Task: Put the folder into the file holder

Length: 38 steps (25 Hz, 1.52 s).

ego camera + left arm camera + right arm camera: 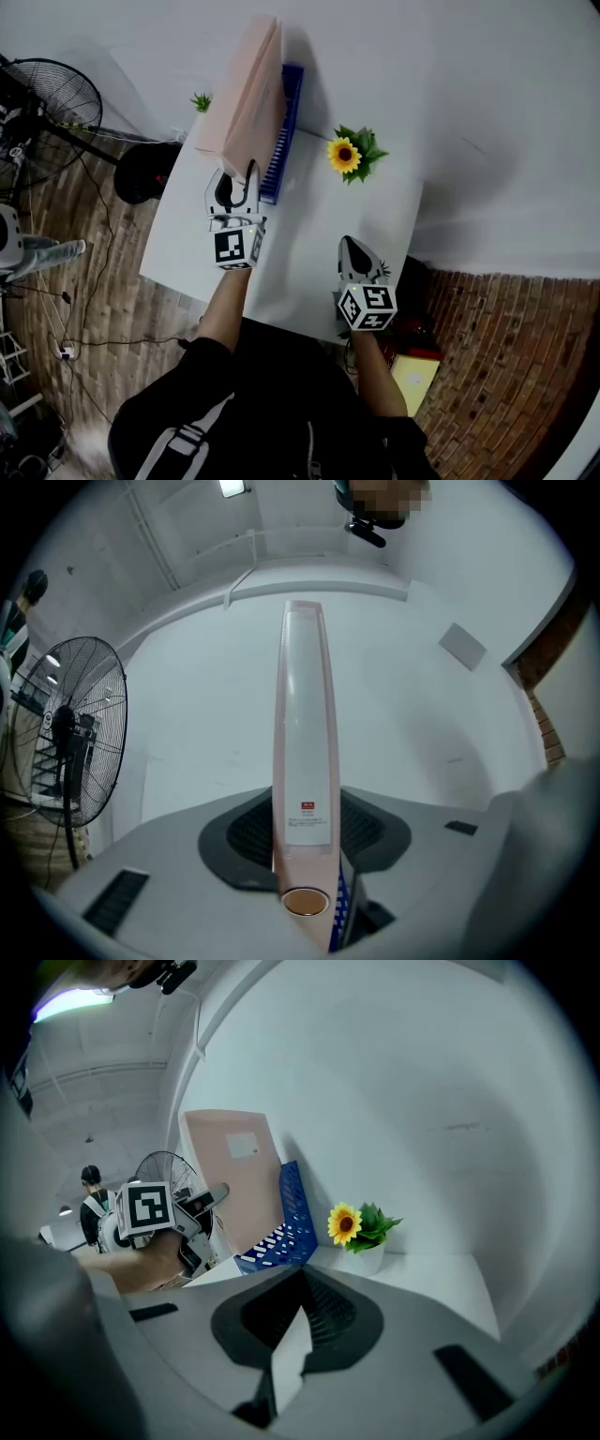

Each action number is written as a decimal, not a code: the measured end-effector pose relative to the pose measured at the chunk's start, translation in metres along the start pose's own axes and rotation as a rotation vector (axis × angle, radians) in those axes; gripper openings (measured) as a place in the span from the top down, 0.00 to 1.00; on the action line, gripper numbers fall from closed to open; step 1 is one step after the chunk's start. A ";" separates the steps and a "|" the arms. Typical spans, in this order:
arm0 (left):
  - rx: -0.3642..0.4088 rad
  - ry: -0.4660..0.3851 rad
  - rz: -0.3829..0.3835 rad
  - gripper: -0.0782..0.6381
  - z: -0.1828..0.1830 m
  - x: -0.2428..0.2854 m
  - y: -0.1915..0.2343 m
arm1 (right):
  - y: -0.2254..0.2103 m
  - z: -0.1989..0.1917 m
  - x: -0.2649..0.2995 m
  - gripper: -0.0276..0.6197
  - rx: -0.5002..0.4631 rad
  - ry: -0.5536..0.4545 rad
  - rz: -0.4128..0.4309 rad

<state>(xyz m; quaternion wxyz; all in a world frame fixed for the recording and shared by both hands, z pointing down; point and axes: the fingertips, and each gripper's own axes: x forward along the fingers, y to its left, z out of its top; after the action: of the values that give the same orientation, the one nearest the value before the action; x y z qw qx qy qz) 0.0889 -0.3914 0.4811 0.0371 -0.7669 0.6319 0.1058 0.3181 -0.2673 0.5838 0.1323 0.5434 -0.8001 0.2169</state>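
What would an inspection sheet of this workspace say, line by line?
Surface: white table, set against a white wall.
Job's things: pink folder upright at the left side of the blue file holder; cannot tell if it is inside.
Clutter: sunflower pot and small green plant near the wall.
Grippers: left gripper shut on the folder's spine; right gripper shut, empty, over the table.
Cables: thin cables on the floor left of the table.
Surroundings: fan at left; brick-patterned floor.

nothing legible tbh. only thing w/ print is a small white label (307,822) on the pink folder (302,714) spine, red mark + tiny lines, way too small to read.
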 end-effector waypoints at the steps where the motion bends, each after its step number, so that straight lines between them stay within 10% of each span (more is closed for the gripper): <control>1: -0.002 0.004 0.000 0.64 -0.003 0.000 0.000 | 0.001 -0.002 0.000 0.95 0.002 0.004 -0.001; 38: 0.077 0.200 -0.017 0.63 -0.089 0.013 0.009 | 0.006 -0.024 -0.001 0.95 0.072 0.021 -0.019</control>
<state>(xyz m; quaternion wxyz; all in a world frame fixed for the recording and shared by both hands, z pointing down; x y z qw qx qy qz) 0.0929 -0.4222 0.5661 0.0041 -0.7770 0.6295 0.0038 0.3127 -0.2531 0.6032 0.1231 0.5531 -0.7851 0.2501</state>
